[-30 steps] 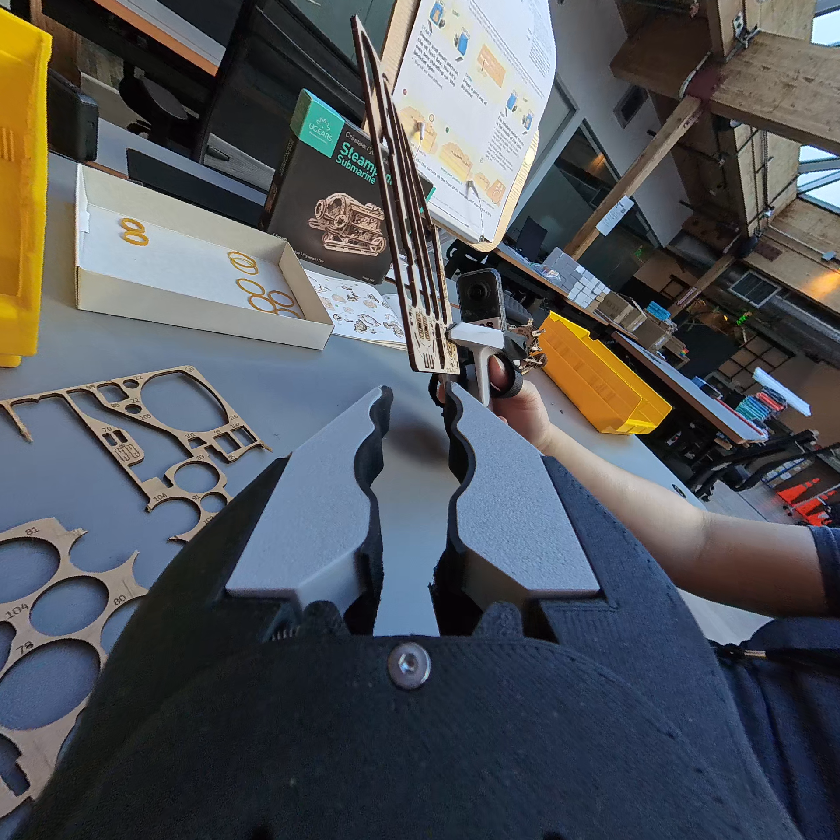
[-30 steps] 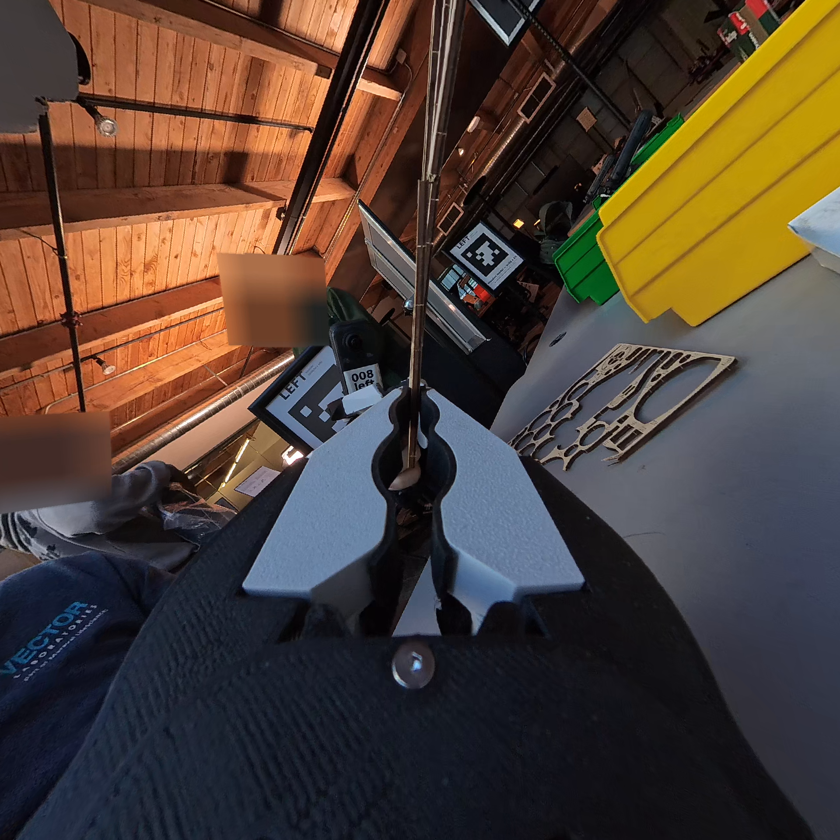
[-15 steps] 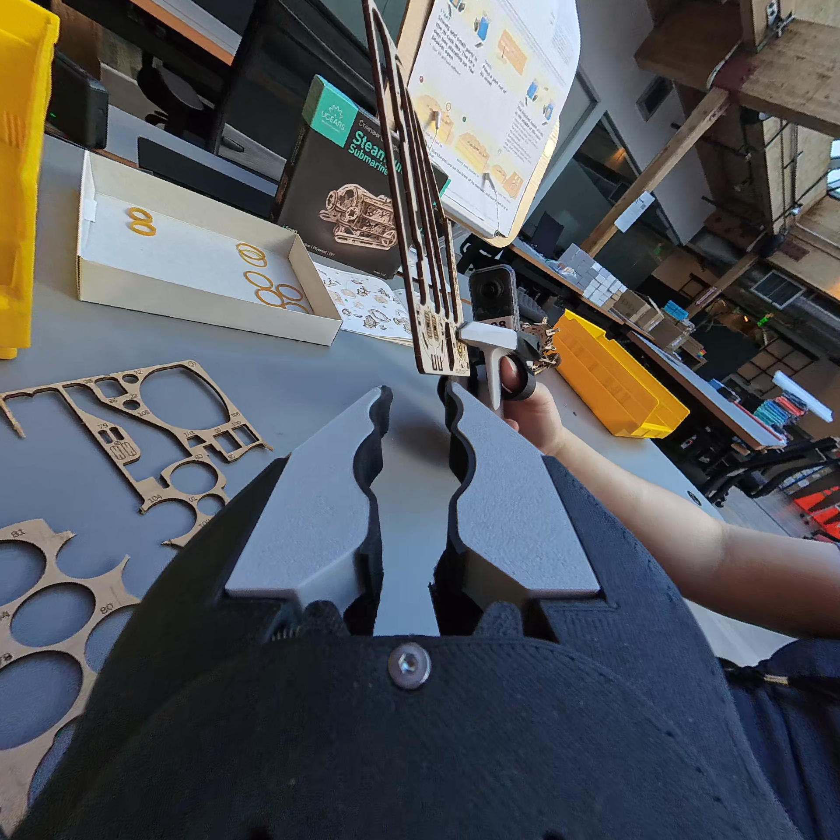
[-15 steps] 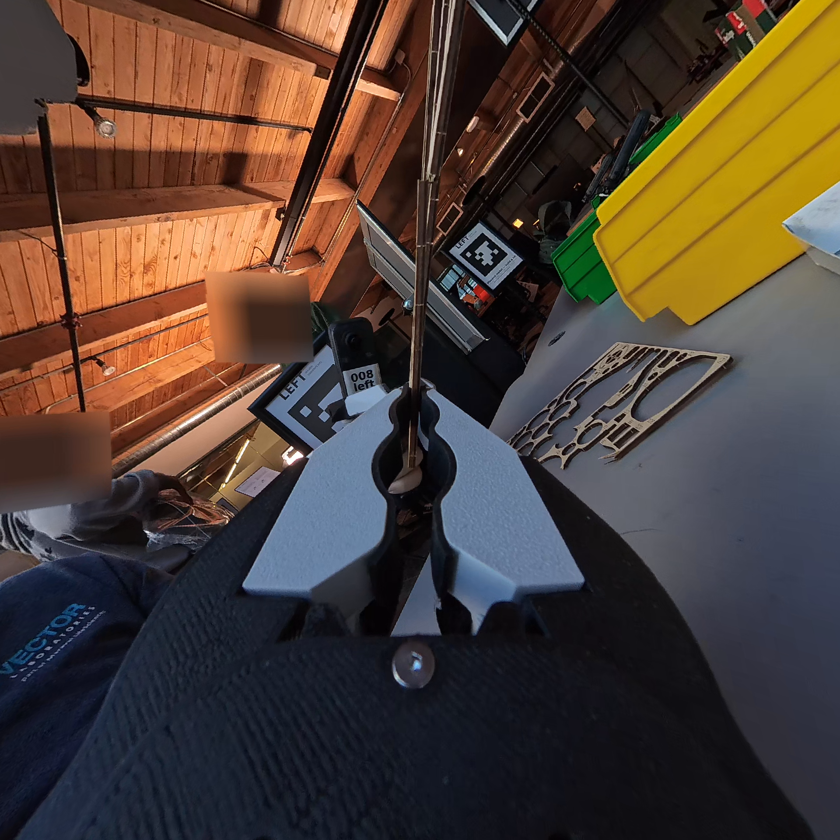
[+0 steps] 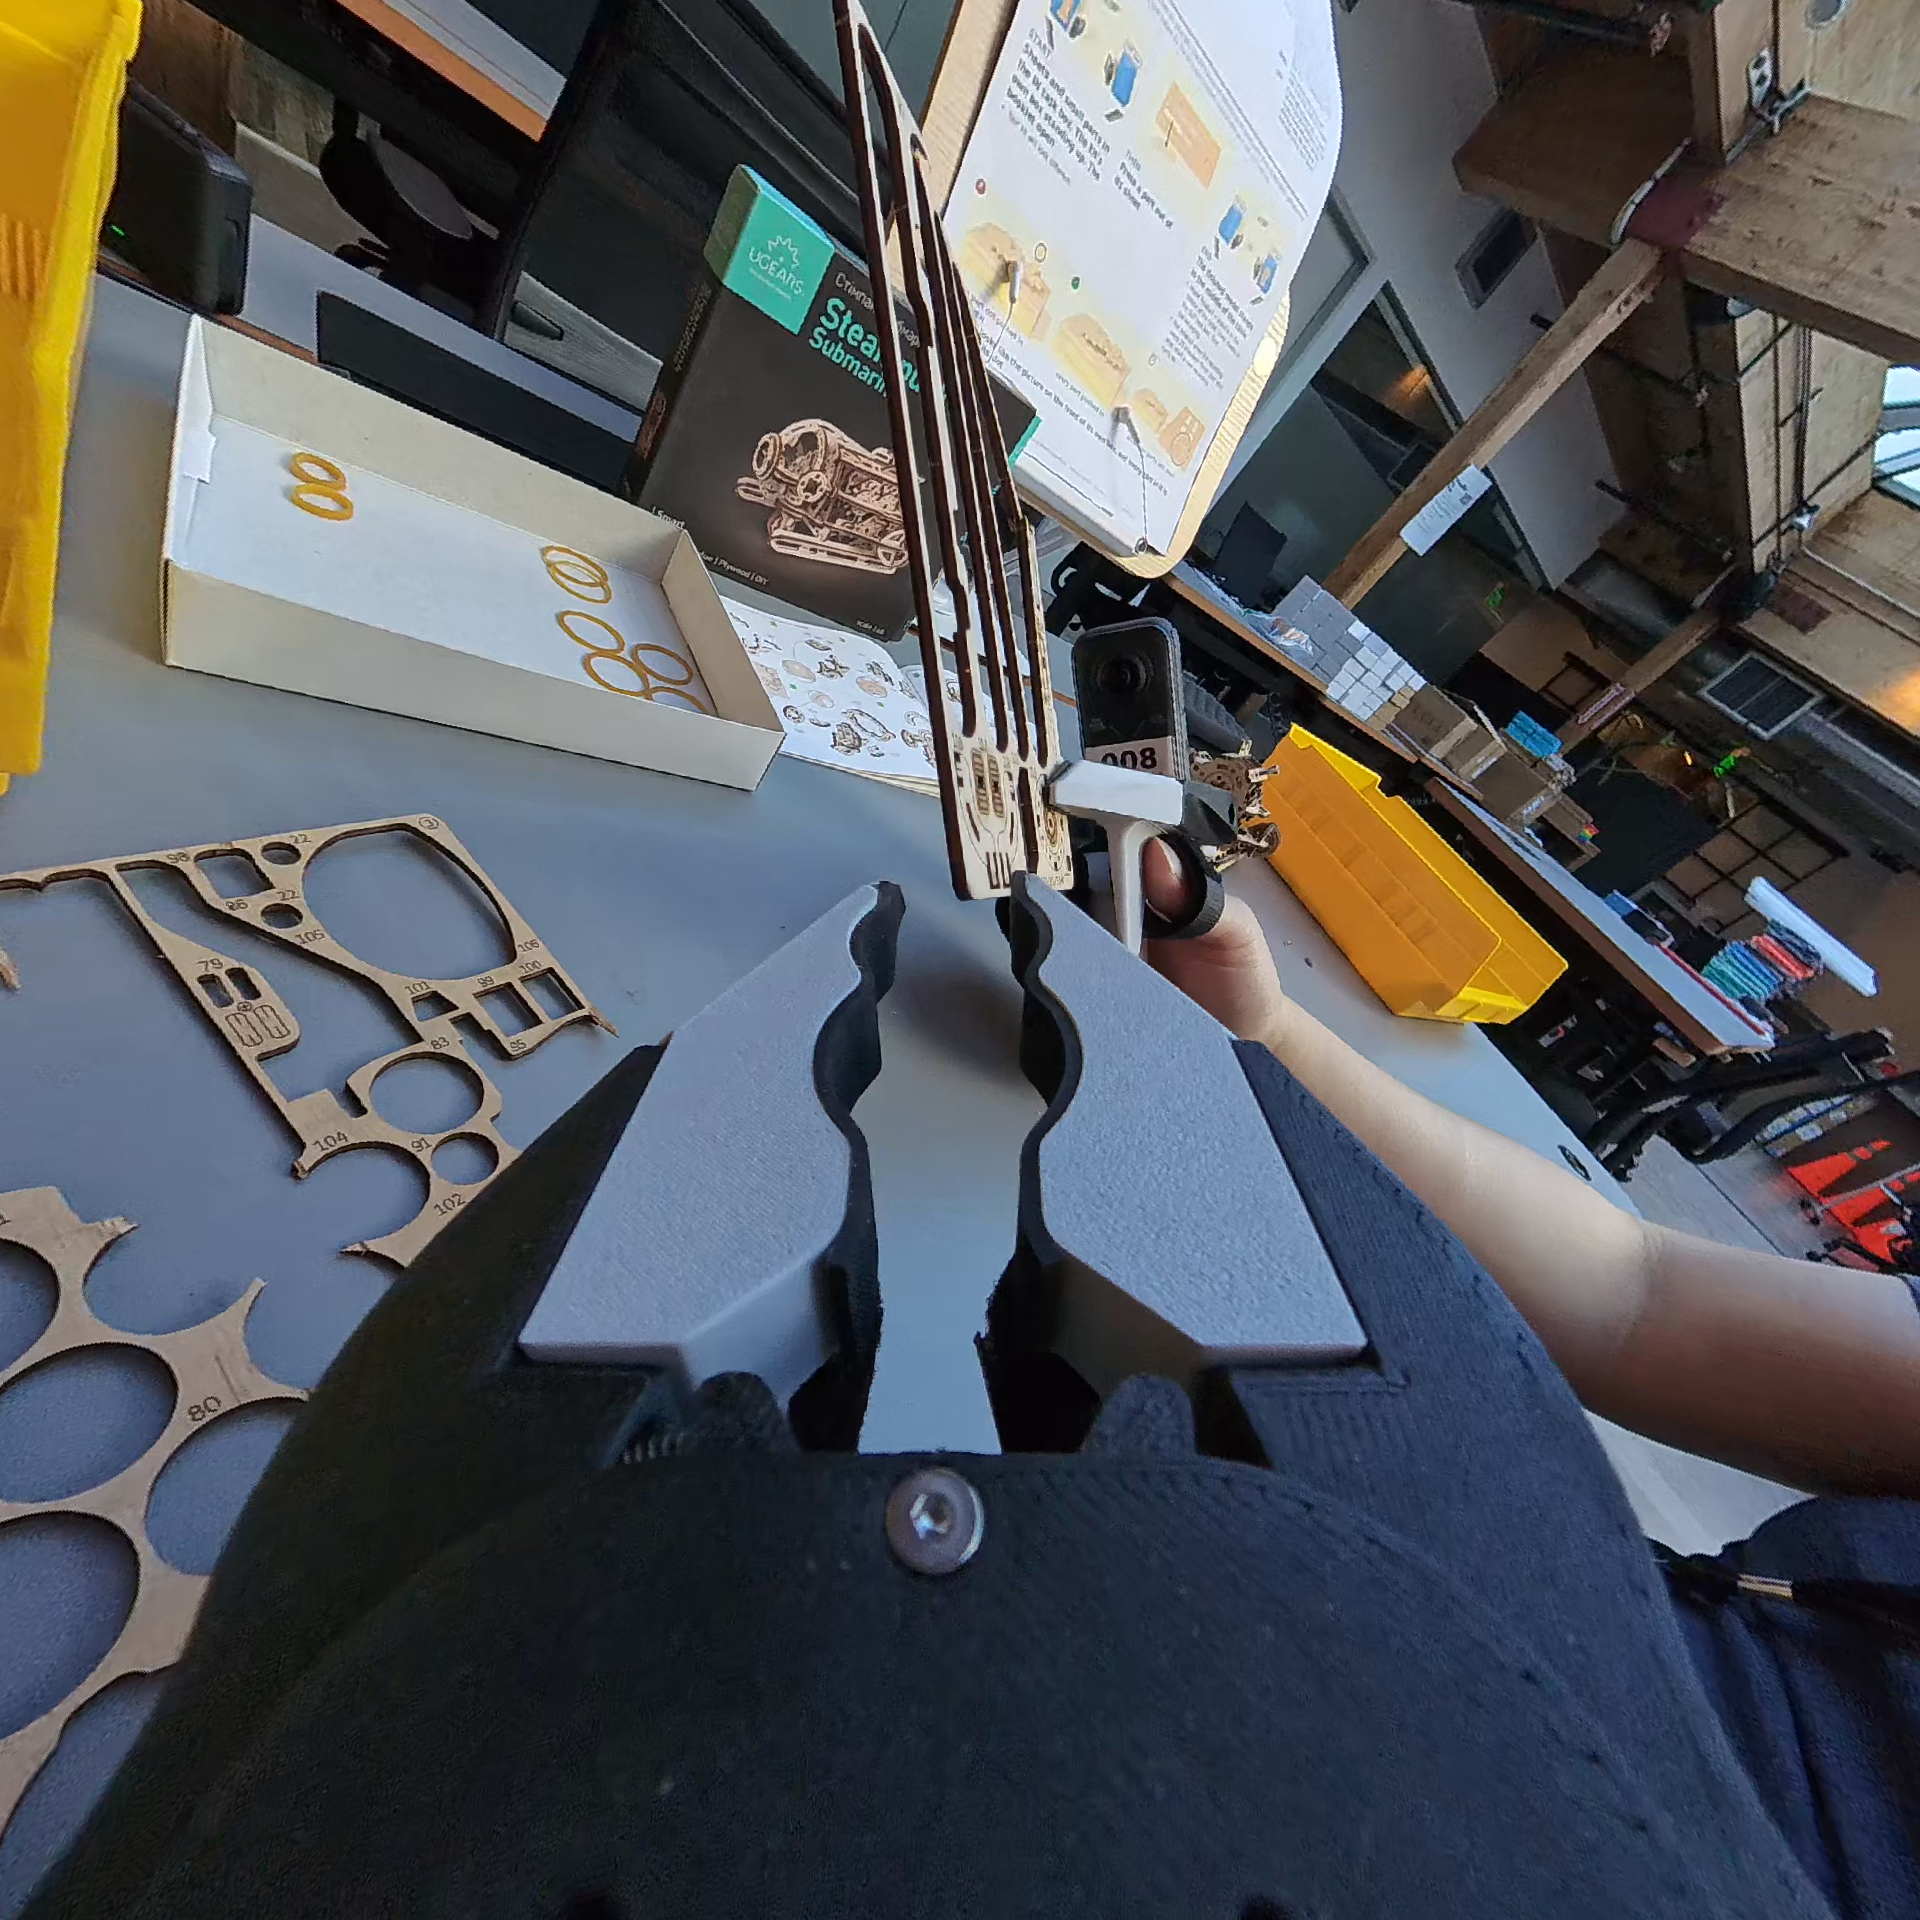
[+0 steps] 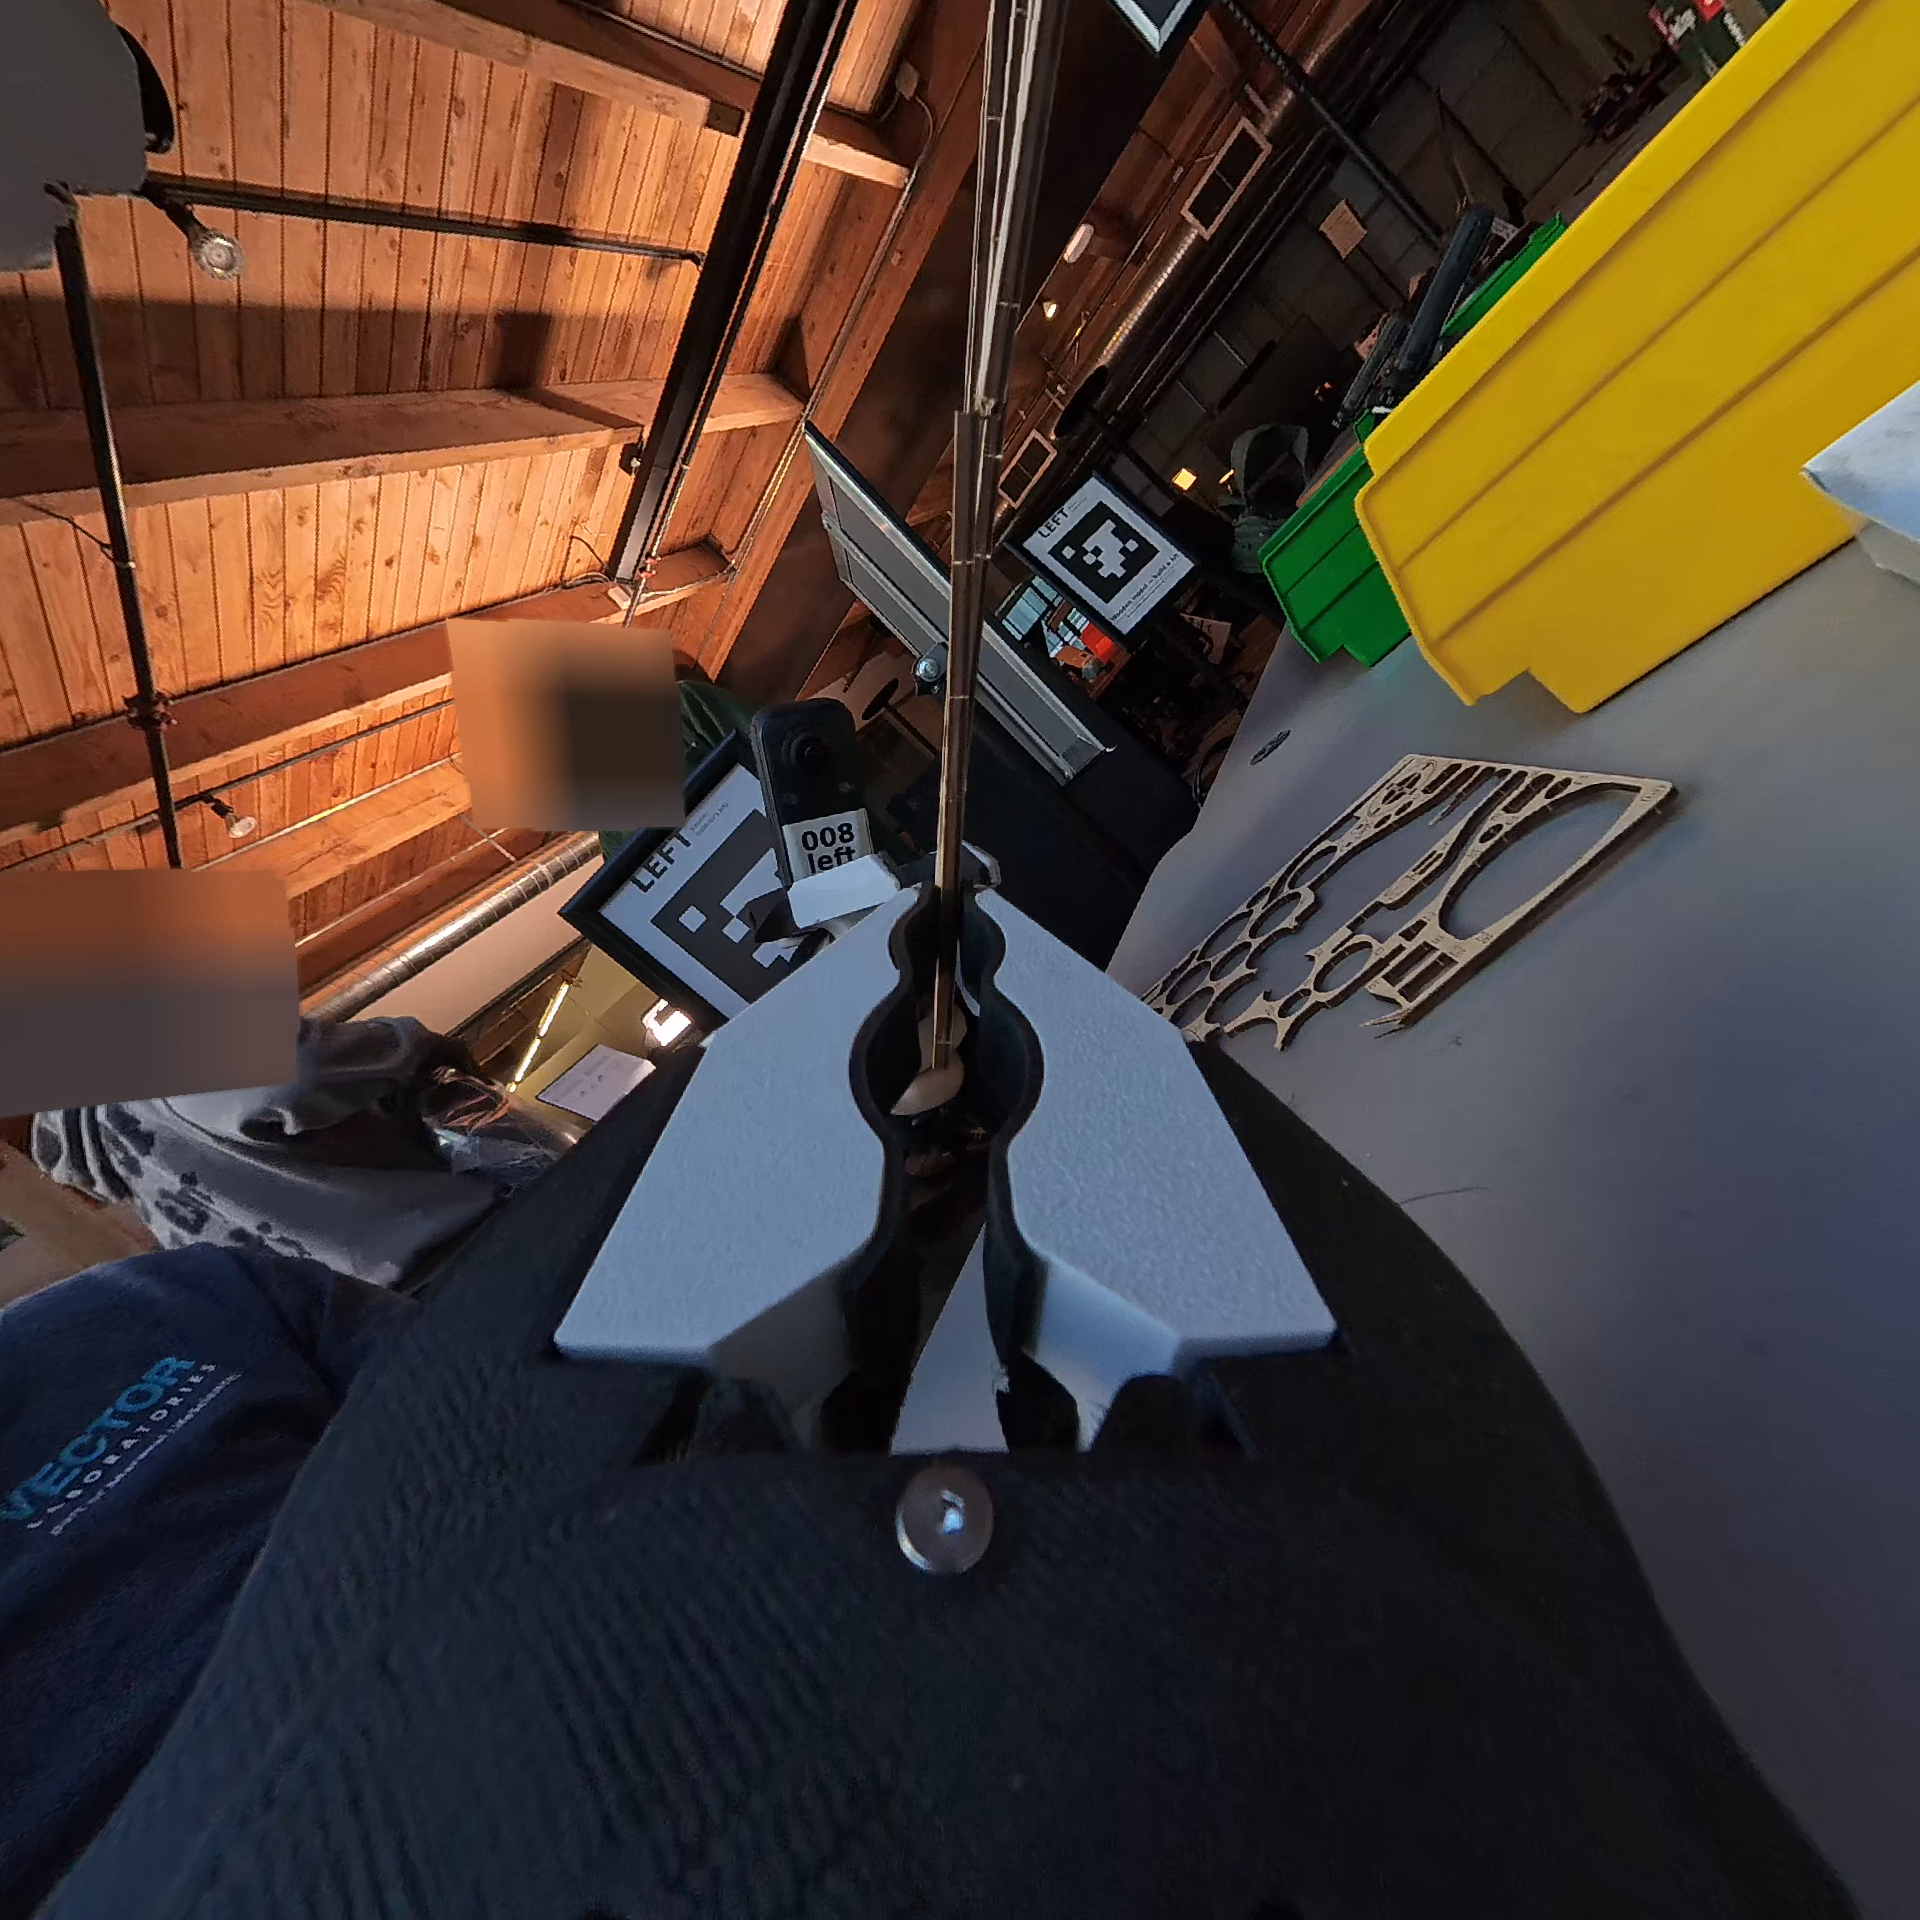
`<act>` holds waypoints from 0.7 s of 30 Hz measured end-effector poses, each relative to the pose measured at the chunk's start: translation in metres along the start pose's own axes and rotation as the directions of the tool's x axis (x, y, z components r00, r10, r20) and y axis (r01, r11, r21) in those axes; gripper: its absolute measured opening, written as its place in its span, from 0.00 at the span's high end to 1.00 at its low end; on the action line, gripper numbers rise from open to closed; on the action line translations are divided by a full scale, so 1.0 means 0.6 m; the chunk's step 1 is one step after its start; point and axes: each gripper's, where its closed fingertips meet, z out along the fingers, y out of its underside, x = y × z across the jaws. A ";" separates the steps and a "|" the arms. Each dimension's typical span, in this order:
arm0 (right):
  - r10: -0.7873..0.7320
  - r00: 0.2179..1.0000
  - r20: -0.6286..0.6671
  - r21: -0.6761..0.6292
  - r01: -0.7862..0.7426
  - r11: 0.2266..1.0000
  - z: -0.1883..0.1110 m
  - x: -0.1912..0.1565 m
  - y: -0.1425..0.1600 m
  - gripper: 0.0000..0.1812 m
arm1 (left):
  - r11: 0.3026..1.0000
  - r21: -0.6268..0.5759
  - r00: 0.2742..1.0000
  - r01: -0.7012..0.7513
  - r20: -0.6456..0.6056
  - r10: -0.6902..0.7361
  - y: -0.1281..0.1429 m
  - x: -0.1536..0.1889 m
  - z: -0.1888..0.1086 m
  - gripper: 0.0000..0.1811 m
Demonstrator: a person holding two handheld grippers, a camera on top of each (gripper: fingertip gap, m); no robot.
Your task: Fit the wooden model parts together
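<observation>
the wooden sheet [image 5: 940,436] runs past the top edge in both views.

Black textured left gripper [image 5: 951,914] and right gripper [image 6: 943,914], pale grey fingers [image 5: 727,1164], silver screw [image 5: 932,1519], navy sleeve [image 6: 135,1455]

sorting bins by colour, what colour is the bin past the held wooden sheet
Yellow bin, clearest in the left wrist view.

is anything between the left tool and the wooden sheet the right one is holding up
Nothing visible. The open left tool sits just below the wooden sheet, with only clear air between; the right tool clamps its lower edge.
</observation>
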 end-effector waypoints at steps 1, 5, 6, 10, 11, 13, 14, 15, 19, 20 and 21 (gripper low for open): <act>-0.002 1.000 -0.001 -0.004 0.002 1.000 0.001 0.000 0.001 0.99 | 1.000 -0.004 1.000 0.000 -0.001 0.000 0.001 0.000 0.001 0.89; -0.003 1.000 0.002 -0.013 0.003 1.000 0.002 0.000 0.005 0.99 | 1.000 -0.017 1.000 -0.004 -0.018 0.004 0.005 0.007 0.004 0.91; -0.003 1.000 0.006 -0.014 0.003 1.000 0.002 -0.001 0.005 0.99 | 1.000 -0.022 0.999 0.002 -0.035 -0.003 0.007 0.011 0.004 0.97; 0.002 1.000 0.025 -0.017 -0.002 1.000 0.000 -0.005 0.005 0.99 | 0.999 -0.022 0.998 0.024 -0.057 -0.025 0.008 0.015 0.005 0.98; 0.006 1.000 0.027 -0.018 -0.006 1.000 0.000 -0.005 0.005 0.99 | 1.000 -0.020 0.998 0.014 -0.057 -0.015 0.008 0.016 0.005 0.97; 0.013 0.999 0.040 -0.028 -0.012 1.000 0.001 -0.007 0.008 0.99 | 1.000 -0.029 0.998 0.000 -0.061 -0.002 0.012 0.019 0.008 0.95; 0.014 0.999 0.044 -0.035 -0.013 0.999 0.002 -0.009 0.010 0.99 | 0.999 -0.041 0.998 -0.004 -0.066 0.002 0.015 0.021 0.009 0.96; 0.013 0.999 0.044 -0.033 -0.011 0.999 0.002 -0.009 0.010 0.99 | 0.999 -0.051 0.997 -0.007 -0.075 0.004 0.017 0.024 0.009 0.98; -0.003 0.999 0.053 -0.032 0.005 0.999 0.004 -0.013 0.010 0.98 | 1.000 -0.025 0.995 -0.001 -0.095 -0.001 0.010 0.033 0.006 0.99; -0.009 0.999 0.048 -0.025 0.010 1.000 0.005 -0.011 0.008 0.98 | 1.000 -0.019 0.996 0.001 -0.092 -0.003 0.008 0.034 0.006 0.99; -0.012 0.999 0.045 -0.014 0.013 1.000 0.005 -0.010 0.007 0.98 | 1.000 -0.012 0.996 0.000 -0.087 -0.001 0.007 0.034 0.006 1.00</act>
